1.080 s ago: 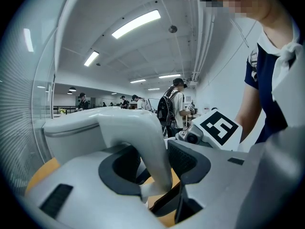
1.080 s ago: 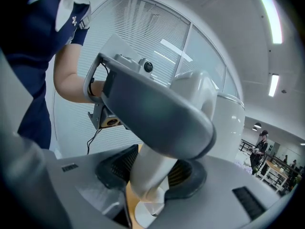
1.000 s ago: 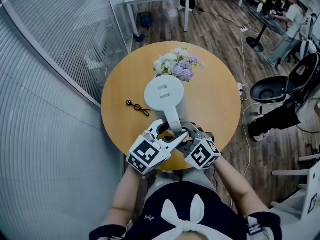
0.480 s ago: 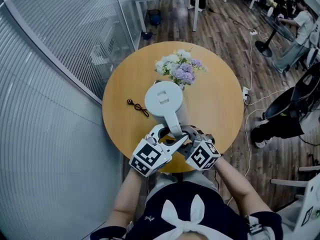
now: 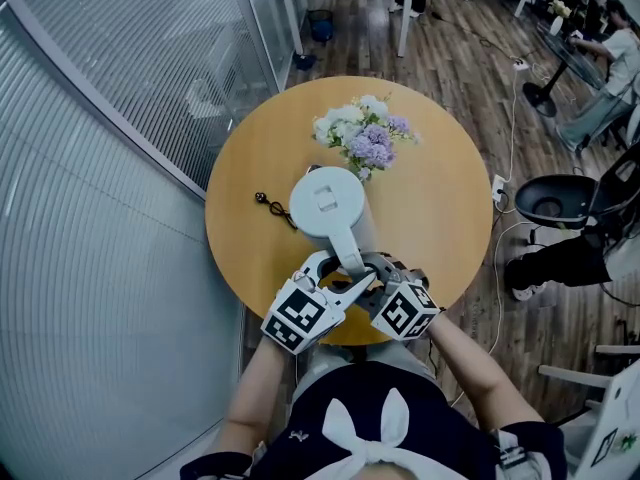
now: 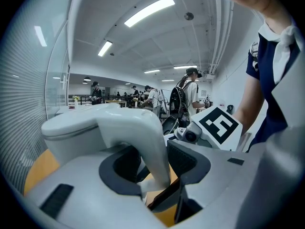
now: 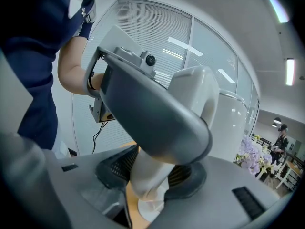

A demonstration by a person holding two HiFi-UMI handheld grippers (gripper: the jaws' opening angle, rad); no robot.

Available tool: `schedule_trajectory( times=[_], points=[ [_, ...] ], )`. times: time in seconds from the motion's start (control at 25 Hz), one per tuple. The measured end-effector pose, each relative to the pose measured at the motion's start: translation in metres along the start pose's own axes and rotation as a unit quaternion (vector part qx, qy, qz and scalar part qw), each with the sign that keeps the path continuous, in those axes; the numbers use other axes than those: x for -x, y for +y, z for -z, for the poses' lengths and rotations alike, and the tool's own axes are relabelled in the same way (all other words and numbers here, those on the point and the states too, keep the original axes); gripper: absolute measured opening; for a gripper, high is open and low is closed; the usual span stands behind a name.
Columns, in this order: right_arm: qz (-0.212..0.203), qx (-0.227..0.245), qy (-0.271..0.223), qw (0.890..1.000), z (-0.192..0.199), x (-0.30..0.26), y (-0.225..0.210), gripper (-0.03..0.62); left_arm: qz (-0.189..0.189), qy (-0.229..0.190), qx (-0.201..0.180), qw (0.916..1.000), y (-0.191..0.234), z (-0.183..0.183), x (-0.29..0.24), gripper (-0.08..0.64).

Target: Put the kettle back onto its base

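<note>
Handle [image 5: 346,248] of kettle [image 5: 326,204] is clamped by fingers of left gripper [image 6: 155,163] and right gripper [image 7: 150,173] alike. Base not made out; kettle is best kept upright, lowered squarely.

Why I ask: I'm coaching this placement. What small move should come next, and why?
Probably lower the kettle slowly, straight down, without loosening either grip. The left tongs and right tongs are both shut on its handle. No base shows anywhere on the table, so it may sit hidden beneath the kettle.
</note>
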State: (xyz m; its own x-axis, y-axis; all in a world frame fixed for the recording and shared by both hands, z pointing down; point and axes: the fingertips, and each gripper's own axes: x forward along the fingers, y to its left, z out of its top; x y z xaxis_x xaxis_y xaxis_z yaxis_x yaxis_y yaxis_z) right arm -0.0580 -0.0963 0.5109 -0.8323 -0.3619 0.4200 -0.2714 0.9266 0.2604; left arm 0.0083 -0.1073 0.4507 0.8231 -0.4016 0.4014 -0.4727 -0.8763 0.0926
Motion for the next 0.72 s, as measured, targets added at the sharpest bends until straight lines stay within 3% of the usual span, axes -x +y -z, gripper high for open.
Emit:
schedule_trajectory(
  times=[0.72],
  points=[
    [-0.024,-0.014,-0.006,1.0,0.015,-0.002,0.005,0.173,-0.02,0.039,0.016,0.9989,0.001,0.015,-0.013,0.19]
  ],
)
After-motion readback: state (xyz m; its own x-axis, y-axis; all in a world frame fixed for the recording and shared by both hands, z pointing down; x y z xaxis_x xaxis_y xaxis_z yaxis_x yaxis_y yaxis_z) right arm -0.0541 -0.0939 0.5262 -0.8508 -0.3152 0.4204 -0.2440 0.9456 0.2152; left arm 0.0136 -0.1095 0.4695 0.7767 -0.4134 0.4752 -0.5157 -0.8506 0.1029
